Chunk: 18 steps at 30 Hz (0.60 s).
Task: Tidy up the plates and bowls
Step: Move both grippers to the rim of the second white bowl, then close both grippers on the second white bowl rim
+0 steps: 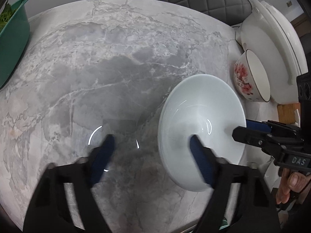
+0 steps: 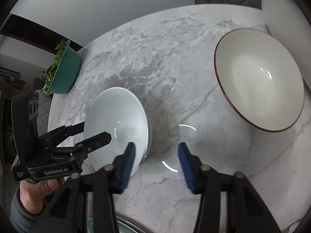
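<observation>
The white bowl (image 1: 202, 120) sits low and right of centre in the left wrist view and left of centre in the right wrist view, seemingly resting on the marble surface (image 1: 97, 68), though I cannot tell if it is fully settled. The left tongs (image 1: 151, 155) stand wide open across one rim, one finger over the hollow and one outside. The right tongs (image 2: 155, 155) straddle the opposite rim the same way, equally wide, gripping nothing. The flowered bowl (image 1: 250, 77) with the dark rim lies near, at the right of the frame, against a large white vessel (image 1: 272, 44). A green basin (image 1: 13, 38) of leaves stands well apart, upper left. The step in hand looks like the handling of the white bowl. Next, one pair should probably close squarely on the slick rim before carrying it toward the flowered bowl.
</observation>
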Each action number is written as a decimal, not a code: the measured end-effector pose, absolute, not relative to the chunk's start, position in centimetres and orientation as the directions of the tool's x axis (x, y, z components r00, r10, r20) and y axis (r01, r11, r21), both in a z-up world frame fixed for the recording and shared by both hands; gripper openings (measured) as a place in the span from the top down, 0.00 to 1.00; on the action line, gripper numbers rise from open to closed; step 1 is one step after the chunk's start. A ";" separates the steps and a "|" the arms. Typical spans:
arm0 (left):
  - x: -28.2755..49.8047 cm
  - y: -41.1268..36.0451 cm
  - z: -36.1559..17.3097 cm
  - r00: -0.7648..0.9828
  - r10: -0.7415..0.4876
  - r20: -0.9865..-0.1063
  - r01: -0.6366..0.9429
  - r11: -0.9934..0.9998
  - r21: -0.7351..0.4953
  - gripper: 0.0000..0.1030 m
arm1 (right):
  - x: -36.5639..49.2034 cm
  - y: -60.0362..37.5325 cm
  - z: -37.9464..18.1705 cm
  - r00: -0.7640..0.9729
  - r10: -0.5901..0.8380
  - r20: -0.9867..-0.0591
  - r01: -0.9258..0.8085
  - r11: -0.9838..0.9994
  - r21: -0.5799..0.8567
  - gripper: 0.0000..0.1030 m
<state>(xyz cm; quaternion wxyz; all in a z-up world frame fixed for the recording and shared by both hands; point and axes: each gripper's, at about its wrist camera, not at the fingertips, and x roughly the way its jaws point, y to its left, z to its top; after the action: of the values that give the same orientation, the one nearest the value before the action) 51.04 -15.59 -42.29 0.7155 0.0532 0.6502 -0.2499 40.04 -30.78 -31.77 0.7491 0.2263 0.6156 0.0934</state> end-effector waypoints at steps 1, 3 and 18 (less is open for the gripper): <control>51.1 -15.7 -42.6 0.028 -0.278 -0.960 0.430 0.870 -0.240 0.53 | 40.3 -30.8 -32.3 0.217 0.430 -0.877 0.145 0.874 0.464 0.62; 51.3 -15.9 -43.2 0.016 -0.275 -0.961 0.427 0.871 -0.242 0.59 | 40.6 -30.9 -32.7 0.217 0.447 -0.868 0.153 0.862 0.483 0.62; 50.2 -17.2 -42.1 -0.010 -0.348 -0.938 0.430 0.845 -0.318 0.92 | 40.6 -30.1 -32.0 0.239 0.465 -0.852 0.095 0.863 0.497 0.88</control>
<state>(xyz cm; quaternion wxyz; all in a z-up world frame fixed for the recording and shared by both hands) 50.16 -17.22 -42.10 0.7030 0.0316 0.6544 -0.2767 40.60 -30.06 -32.02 0.7523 0.2314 0.6045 0.1231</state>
